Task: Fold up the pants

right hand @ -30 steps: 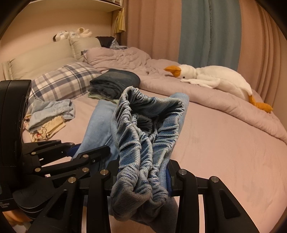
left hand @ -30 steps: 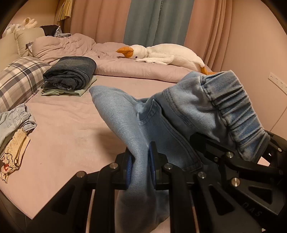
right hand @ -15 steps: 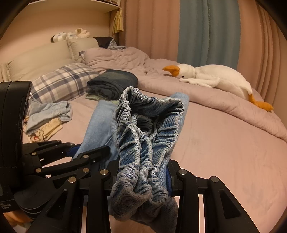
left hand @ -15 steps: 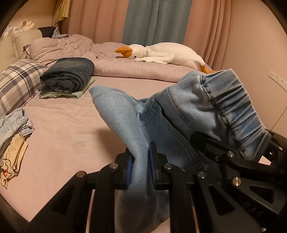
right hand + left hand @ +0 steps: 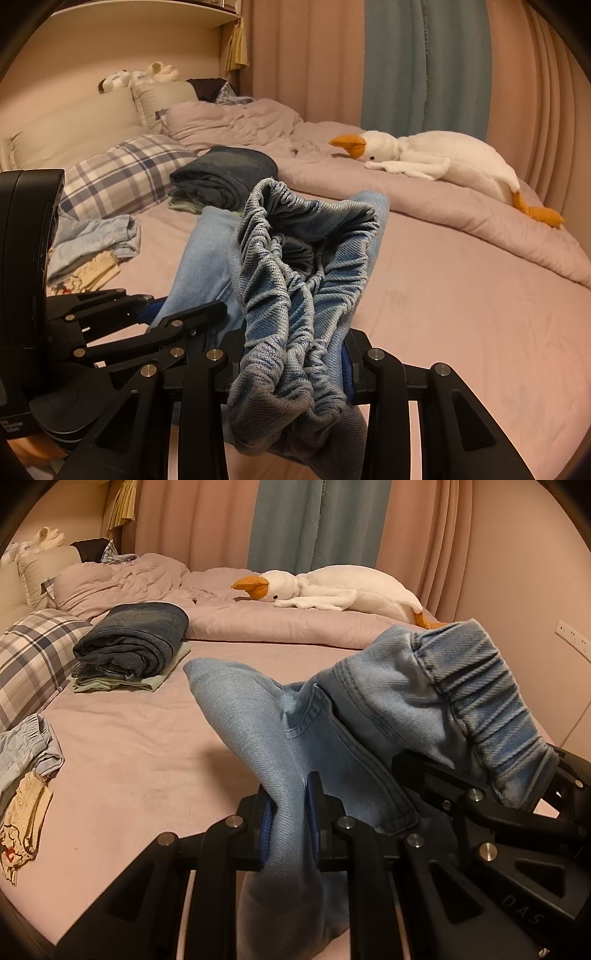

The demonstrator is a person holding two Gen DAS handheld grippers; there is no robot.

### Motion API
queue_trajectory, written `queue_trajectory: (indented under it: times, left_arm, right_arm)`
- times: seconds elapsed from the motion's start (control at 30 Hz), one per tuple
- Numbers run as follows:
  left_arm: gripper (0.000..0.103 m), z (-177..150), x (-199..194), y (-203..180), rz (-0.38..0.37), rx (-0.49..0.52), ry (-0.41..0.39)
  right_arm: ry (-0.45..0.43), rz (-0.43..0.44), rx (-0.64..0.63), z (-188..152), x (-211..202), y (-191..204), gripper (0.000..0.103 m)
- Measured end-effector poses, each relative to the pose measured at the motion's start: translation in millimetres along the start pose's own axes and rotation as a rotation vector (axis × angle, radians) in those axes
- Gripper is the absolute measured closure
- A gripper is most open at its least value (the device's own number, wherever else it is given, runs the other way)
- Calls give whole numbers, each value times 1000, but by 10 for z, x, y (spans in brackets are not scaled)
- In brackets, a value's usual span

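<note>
pants: light blue jeans (image 5: 354,716), lifted off the bed, bunched between both tools, legs drooping below the view
left tool: left tool (image 5: 288,827) clamped tight on a fold of leg cloth, blue pads pinching it flat
right tool: right tool (image 5: 295,354) clamped on the thick gathered elastic waistband (image 5: 306,258), jaws partly apart because of the bulk
tools relative: close side by side, cloth slack and crumpled between them
step in hand: looks like carrying the jeans to lay them out; no clean fold visible yet
how to do it well: pull the two tools apart to take out the slack, lower onto the bare middle of the bed, let the legs land first and drag flat before releasing
risk: waistband wad could slip from the right tool; a loose drop would leave wrinkles
bed: pink sheet (image 5: 155,760), wide bare patch in the middle, soft surface, cloth will grip a little
already folded: dark jeans (image 5: 136,638) stacked on a pale green item, far left of the bed
unfolded pile: small light clothes (image 5: 26,753) at the left edge
other: plaid pillow (image 5: 122,173), goose plush (image 5: 436,162) on the rumpled duvet
room: pink and blue curtains (image 5: 406,62) behind, warm dim light
</note>
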State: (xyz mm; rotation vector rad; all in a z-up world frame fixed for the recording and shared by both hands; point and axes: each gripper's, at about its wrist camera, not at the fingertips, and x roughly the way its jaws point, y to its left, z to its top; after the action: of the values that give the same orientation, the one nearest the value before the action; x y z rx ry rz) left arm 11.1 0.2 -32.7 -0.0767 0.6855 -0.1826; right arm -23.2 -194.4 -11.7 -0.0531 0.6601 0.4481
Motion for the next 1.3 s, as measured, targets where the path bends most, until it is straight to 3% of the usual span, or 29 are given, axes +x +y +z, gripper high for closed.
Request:
queue_trajectory:
  times: [1.3]
  left_arm:
    - [89, 155, 303, 17, -8, 13, 17]
  right_arm:
    - [5, 0, 21, 38, 152, -128, 64]
